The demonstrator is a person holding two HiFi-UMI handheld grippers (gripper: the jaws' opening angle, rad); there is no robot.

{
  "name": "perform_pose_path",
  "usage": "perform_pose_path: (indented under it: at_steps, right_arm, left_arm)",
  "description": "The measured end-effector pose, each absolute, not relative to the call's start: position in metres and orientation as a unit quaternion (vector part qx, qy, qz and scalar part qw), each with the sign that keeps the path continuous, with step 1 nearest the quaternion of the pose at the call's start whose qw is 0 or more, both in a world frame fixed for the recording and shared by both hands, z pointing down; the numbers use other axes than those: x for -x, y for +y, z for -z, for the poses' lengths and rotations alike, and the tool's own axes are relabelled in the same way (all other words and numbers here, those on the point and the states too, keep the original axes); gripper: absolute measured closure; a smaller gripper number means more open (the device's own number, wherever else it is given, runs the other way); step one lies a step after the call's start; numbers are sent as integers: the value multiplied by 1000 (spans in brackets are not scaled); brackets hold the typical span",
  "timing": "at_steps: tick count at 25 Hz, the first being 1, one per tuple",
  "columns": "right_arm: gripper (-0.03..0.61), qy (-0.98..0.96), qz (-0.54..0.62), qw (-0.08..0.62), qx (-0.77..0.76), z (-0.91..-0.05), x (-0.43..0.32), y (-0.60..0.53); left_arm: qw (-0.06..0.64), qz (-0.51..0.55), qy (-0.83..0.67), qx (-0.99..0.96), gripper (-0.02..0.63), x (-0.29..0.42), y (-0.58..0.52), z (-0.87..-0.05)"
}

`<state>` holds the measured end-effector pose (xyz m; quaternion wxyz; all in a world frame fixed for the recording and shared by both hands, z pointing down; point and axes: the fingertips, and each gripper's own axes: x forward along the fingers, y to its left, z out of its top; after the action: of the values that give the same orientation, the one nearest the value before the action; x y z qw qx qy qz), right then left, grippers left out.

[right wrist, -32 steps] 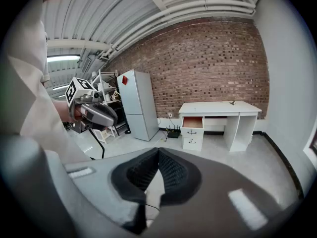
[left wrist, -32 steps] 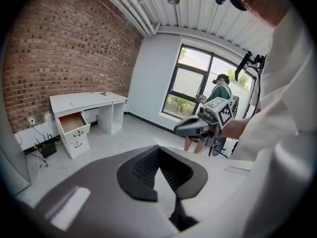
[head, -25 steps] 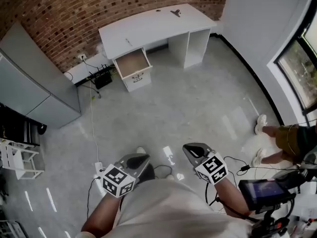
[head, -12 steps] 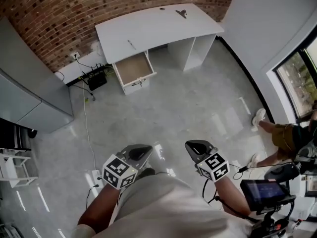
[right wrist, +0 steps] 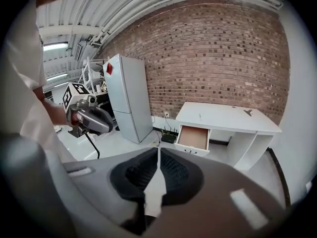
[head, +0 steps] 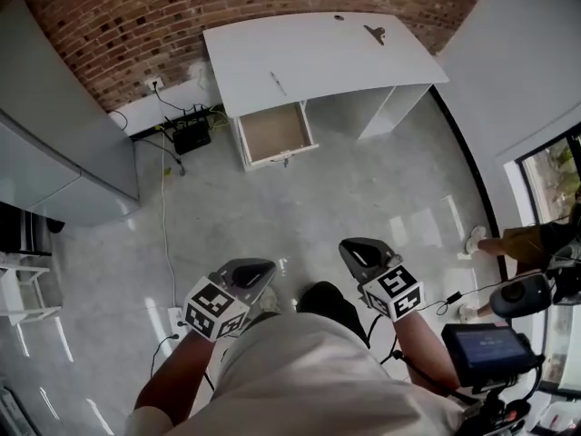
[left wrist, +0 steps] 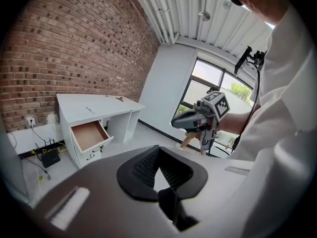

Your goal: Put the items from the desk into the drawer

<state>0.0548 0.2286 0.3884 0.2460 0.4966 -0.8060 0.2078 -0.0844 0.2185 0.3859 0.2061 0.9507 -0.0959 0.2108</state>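
Two grippers, the left gripper and right gripper, have fingers closed on nothing, well apart from the desk bearing small items above the open drawer; best step closer before opening.

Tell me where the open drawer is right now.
In the head view it is top centre: the open drawer juts from under the left end of the white desk, just right of the black router on the floor.
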Motion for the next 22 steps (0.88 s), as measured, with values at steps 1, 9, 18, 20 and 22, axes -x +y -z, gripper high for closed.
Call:
perform_pose_path:
  at_steps: [1, 9, 18, 20, 22]
  right_arm:
    - [561, -809, -206, 249, -492, -387, -57, 216]
    - [561, -842, -205, 248, -434, -409, -68, 107]
    - [561, -871, -210, 247, -368, -430, -116, -41]
    - [561, -871, -219, 245, -366, -440, -125, -72]
    - [555, -869, -226, 247, -364, -454, -134, -110]
  left_arm:
    - [211, -207, -104, -950, 606, 83, 209, -385]
    - [235, -209, -159, -936, 606, 66, 126, -402]
    - [236, -200, -233, -922, 606, 8, 18, -374]
    - [237, -198, -249, -918, 606, 3, 3, -374]
    - [234, -199, -265, -914, 606, -2, -16, -376]
